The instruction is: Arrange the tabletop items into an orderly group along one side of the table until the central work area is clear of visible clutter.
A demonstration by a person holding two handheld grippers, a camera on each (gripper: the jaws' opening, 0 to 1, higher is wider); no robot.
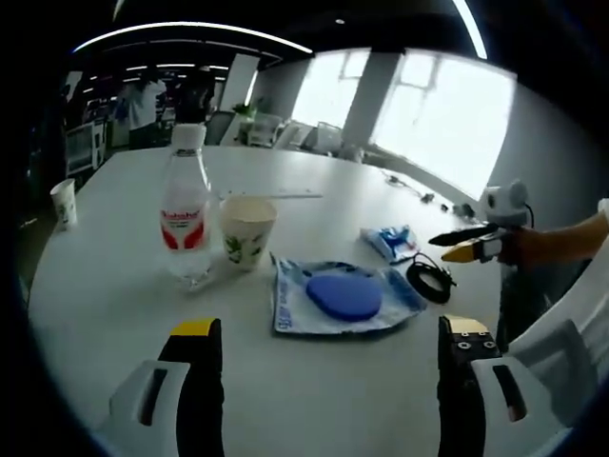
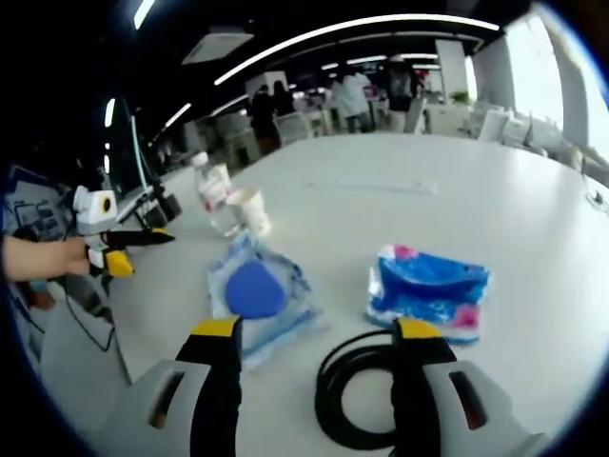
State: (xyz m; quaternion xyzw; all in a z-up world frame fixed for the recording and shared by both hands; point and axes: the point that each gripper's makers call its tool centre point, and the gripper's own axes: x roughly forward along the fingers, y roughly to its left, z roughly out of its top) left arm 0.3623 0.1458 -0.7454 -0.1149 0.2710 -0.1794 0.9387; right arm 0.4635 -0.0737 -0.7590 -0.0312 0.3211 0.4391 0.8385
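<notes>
Several items sit on the white tabletop point(image 1: 114, 286): a water bottle point(image 1: 186, 214) touching a paper cup point(image 1: 247, 231), a clear bag holding a blue pad point(image 1: 343, 296), a blue-and-white packet point(image 2: 428, 290), and a coiled black cable point(image 2: 357, 390). The left gripper point(image 1: 328, 333) hangs with fingers spread, empty; the right gripper point(image 2: 319, 333) likewise, its spread fingers straddling the cable. A second paper cup point(image 1: 64, 203) stands well apart.

both tongs point(image 1: 333, 335) point(image 2: 319, 333): black fingers, yellow tips, on white-grey bodies.
</notes>
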